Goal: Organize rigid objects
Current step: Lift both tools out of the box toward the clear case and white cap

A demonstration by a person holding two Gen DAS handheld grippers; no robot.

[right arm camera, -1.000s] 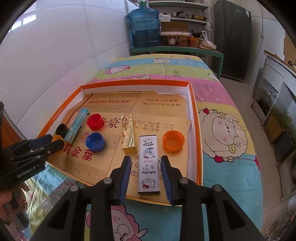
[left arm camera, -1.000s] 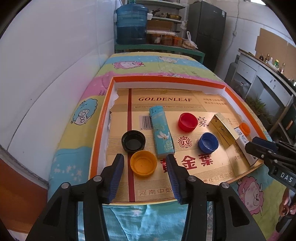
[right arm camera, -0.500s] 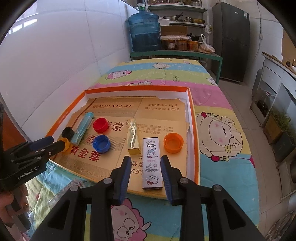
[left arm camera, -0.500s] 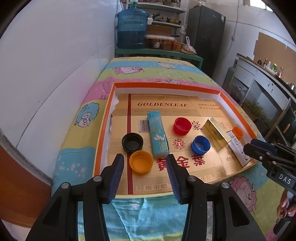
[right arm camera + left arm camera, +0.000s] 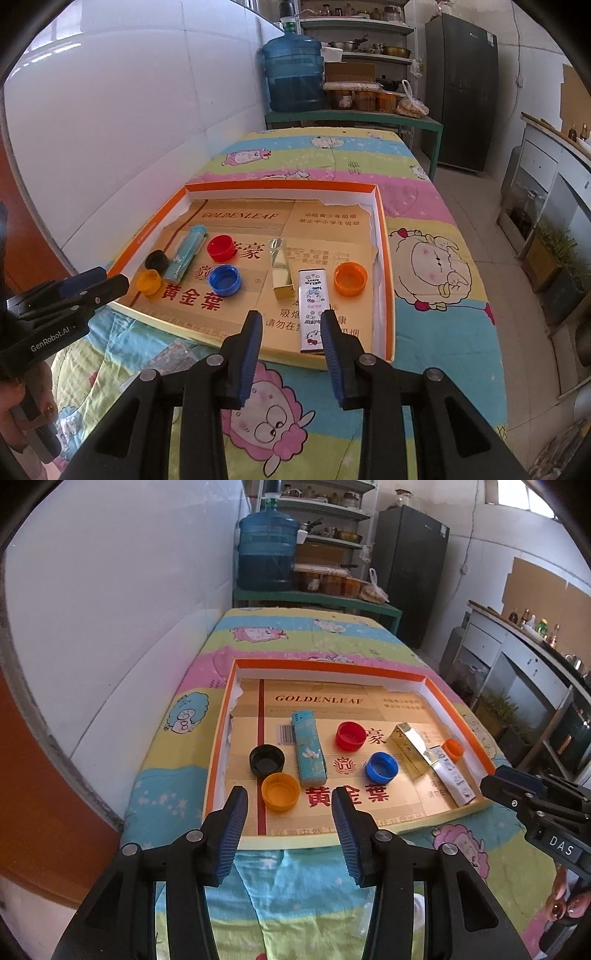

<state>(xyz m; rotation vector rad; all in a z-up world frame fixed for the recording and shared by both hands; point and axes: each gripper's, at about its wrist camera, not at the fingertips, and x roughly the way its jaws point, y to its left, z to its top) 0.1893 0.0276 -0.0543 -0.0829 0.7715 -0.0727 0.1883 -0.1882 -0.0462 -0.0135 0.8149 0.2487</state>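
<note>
Your left gripper (image 5: 289, 814) hovers above the near edge of the orange-rimmed tray (image 5: 325, 666), its jaws spread apart and holding nothing; your right gripper (image 5: 291, 338) hovers above the tray's near right portion, jaws likewise apart and empty. The tray rests on a cartoon-print bedspread (image 5: 436, 258) and is lined with flattened gold cardboard (image 5: 402, 797) printed "GOLDENLEAF". All task objects lie inside the tray. At the left, a black cap (image 5: 266, 760) sits just behind a yellow-orange cap (image 5: 280, 791), the two near or touching; immediately to their right lies a teal lighter (image 5: 308, 753), its long axis running front to back. A red cap (image 5: 350, 736) and a blue cap (image 5: 381, 768) occupy the centre, apart from each other, both open side up. To their right a gold box (image 5: 280, 267) lies flat, with a white cartoon-print lighter (image 5: 313, 308) just beside it and nearer to you; whether these two touch cannot be told. An orange cap (image 5: 350, 278) sits at the right, close to the tray's right wall. In the left wrist view the right gripper appears at the right edge; in the right wrist view the left gripper appears at the left edge. A blue water jug (image 5: 293, 74) stands on a green bench beyond the bed.
</note>
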